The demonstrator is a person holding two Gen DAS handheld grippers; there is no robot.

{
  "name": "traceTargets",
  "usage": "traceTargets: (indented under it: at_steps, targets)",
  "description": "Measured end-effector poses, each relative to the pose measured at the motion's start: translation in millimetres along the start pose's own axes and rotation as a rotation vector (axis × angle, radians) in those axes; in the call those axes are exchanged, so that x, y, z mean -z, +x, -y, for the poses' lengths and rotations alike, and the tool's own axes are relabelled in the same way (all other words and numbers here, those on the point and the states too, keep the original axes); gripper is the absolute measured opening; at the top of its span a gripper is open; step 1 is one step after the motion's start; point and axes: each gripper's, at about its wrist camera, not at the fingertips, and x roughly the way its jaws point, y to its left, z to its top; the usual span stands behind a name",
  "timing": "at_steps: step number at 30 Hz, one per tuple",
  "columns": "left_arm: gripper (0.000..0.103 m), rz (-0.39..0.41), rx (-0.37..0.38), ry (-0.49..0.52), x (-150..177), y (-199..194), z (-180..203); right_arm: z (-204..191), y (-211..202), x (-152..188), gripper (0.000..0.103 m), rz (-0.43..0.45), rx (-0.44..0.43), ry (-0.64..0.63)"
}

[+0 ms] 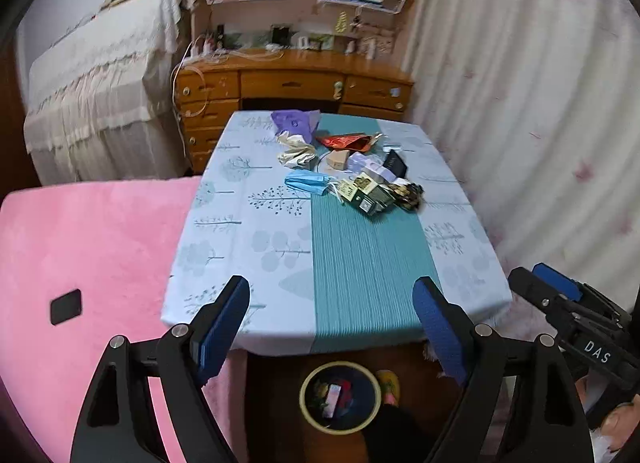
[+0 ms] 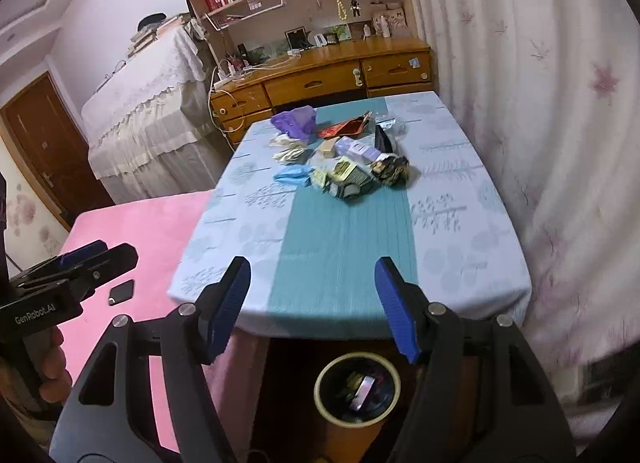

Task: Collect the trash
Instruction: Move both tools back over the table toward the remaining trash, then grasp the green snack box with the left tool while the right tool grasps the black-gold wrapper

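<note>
- I am holding the left gripper [image 1: 332,327] above the near edge of the table [image 1: 248,247], its blue pads set wide apart with nothing between them.
- I am holding the right gripper [image 2: 312,307] over the same near edge; its jaws are likewise standing apart and empty.
- The trash pile [image 1: 348,167] is lying toward the far end of the table, mostly on the teal centre strip of the cloth, well apart from both grippers.
- Within the pile I am noting a purple bag [image 1: 296,123] nearest the far edge, a red foil wrapper [image 1: 344,141] just beside it, crumpled cream paper [image 1: 297,153] to its left, a blue face mask [image 1: 308,182] on the near-left side, and a green printed carton [image 1: 370,197] at the near side.
- A round bin [image 1: 340,397] with a pale rim is standing on the floor below the near edge, between the left gripper's fingers as seen in the left wrist view; some items are already lying inside it.
- A pink blanket [image 1: 100,247] is lying along the table's left edge, with a small black object [image 1: 66,307] resting on it.
</note>
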Motion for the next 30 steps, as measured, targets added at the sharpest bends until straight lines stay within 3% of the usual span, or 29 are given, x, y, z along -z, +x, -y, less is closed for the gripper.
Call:
traceTargets:
  at_steps: [5, 9, 17, 25, 30]
  targets:
    - [0.085, -0.048, -0.042, -0.078, -47, 94, 19, 57, 89, -56, 0.062, -0.040, -0.020, -0.025]
    - [0.085, -0.132, -0.078, -0.125, -89, 183, 44, 103, 166, -97, 0.062, -0.132, -0.031, -0.041]
    - [0.084, -0.275, -0.048, -0.262, -135, 333, 68, 169, 315, -152, 0.064, -0.286, -0.071, -0.112]
    - [0.074, -0.373, -0.078, -0.373, -129, 405, 54, 182, 411, -155, 0.065, -0.405, -0.135, -0.094]
    - [0.068, -0.409, -0.070, -0.413, -127, 431, 49, 170, 426, -147, 0.069, -0.427, -0.121, -0.152]
